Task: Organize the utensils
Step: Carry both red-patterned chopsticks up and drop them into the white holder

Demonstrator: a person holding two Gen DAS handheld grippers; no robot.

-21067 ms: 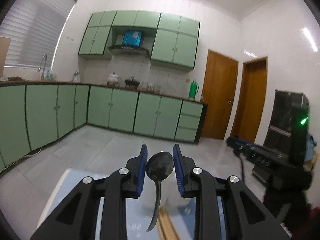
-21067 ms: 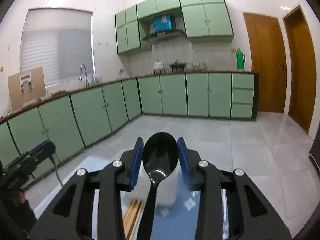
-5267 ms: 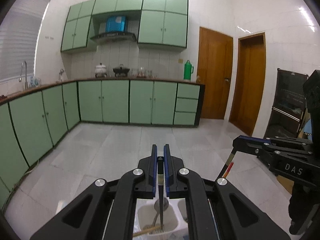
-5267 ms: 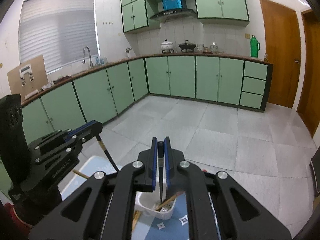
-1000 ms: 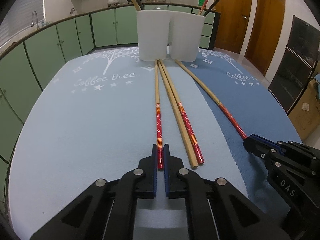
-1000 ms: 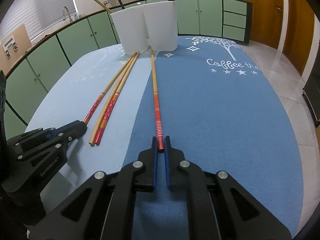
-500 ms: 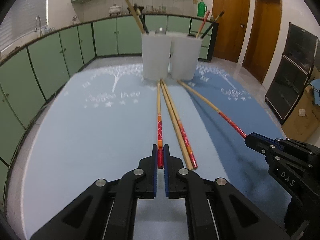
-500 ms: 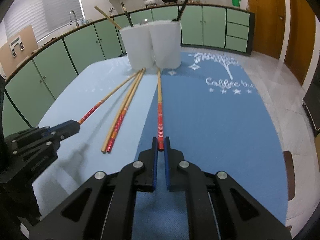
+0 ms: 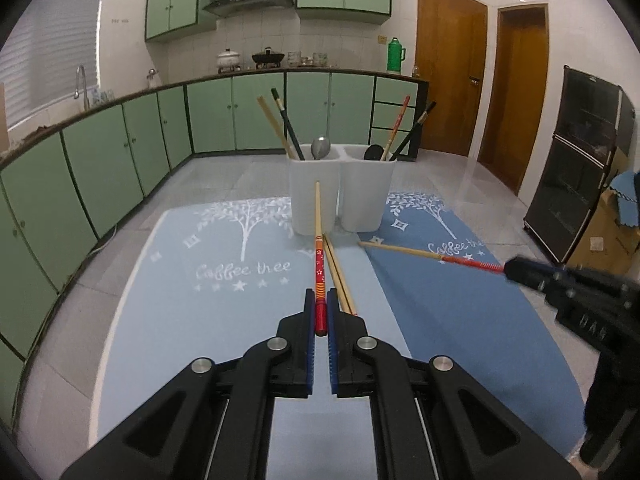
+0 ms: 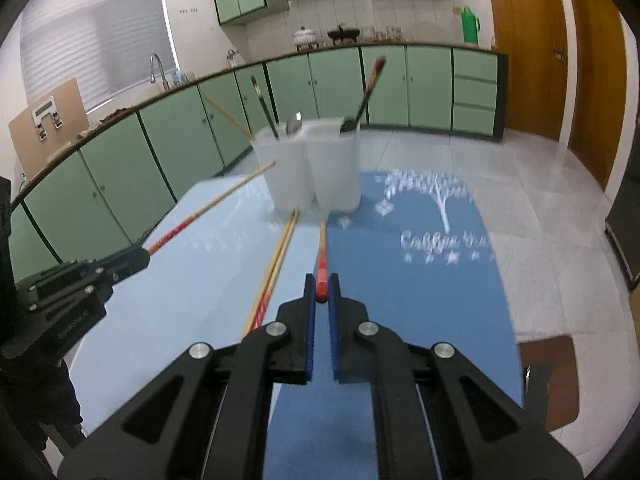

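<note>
Red-ended chopsticks sit clamped in our left gripper [image 9: 321, 316] and right gripper [image 10: 321, 290], each chopstick [image 9: 318, 248] pointing toward 12 o'clock at the white holder [image 9: 340, 196] on the counter [image 9: 180, 320].

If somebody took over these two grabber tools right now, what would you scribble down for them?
Left gripper: shut on a red-ended chopstick, lifted toward the white holder.
Right gripper: shut on another chopstick.
Done: two spoons and several chopsticks already stand in the holder.
Left: drop in both held chopsticks, then the loose pair lying on the blue mat.
</note>
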